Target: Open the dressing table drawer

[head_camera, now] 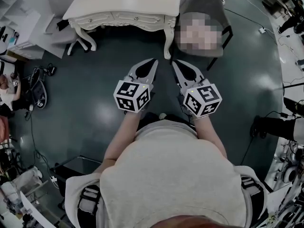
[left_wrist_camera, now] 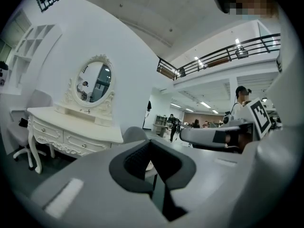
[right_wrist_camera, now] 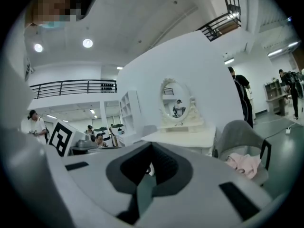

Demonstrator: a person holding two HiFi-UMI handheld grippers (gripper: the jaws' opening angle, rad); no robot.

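Closed drawer fronts (head_camera: 128, 18) with small knobs, flush in the ornate cream-white carved dressing table (head_camera: 123, 4), far up in the head view; long axis running left to right, crosswise to both grippers; oval mirror (left_wrist_camera: 95, 82) standing on top; grey padded chair (head_camera: 202, 1) just beside the right leg. Well apart from all that, held out nearly level before the body: left gripper (head_camera: 154, 61), jaws pressed together on nothing; right gripper (head_camera: 175, 62), likewise tight and empty. Drawers ahead and slightly left of the tips; left gripper judged nearer; calls for an approach, then jaws spread around a knob.
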